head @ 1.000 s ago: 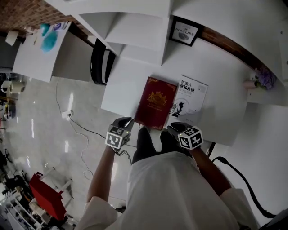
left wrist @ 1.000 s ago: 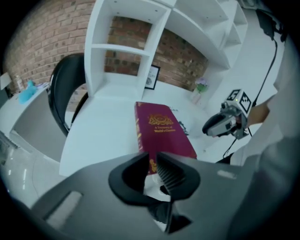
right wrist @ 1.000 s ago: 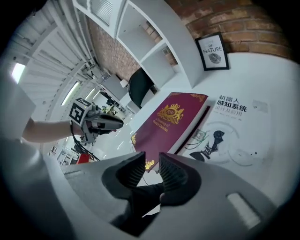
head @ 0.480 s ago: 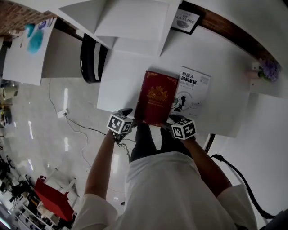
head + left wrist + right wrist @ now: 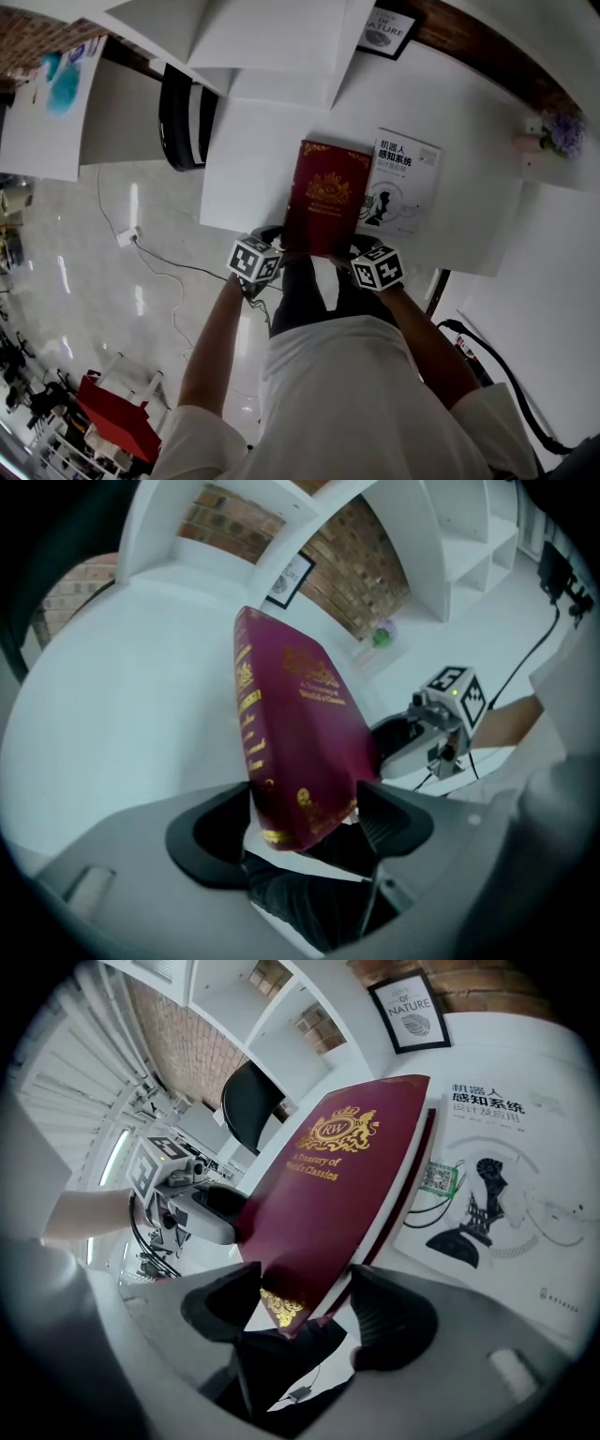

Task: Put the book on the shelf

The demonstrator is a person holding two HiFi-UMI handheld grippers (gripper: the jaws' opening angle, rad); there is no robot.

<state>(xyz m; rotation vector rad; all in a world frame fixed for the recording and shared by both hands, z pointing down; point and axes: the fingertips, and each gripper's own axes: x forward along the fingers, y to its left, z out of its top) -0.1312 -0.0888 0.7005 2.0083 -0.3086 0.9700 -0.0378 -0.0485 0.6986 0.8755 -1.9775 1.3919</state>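
A thick maroon book [image 5: 323, 197] with gold print lies on the white table [image 5: 248, 178], its near edge at the table's front. My left gripper [image 5: 267, 246] is at the book's near left corner and my right gripper [image 5: 361, 255] at its near right corner. In the left gripper view the book's [image 5: 295, 733] spine corner sits between the jaws of the left gripper [image 5: 305, 822], which have just been opening. In the right gripper view the right gripper [image 5: 309, 1307] has also just been opening, with the book's [image 5: 328, 1204] corner between its jaws and a gap beside it. The white shelf [image 5: 272, 47] stands behind.
A white paperback [image 5: 401, 183] lies right of the maroon book, touching it. A framed picture [image 5: 386, 28] leans at the table's back and purple flowers [image 5: 561, 131] stand far right. A black chair [image 5: 183, 117] is left of the table. Cables and a red box [image 5: 117, 417] lie on the floor.
Both grippers have moved forward and down from in front of the table to the maroon book's near corners. Their jaws were shut and now stand open around those corners.
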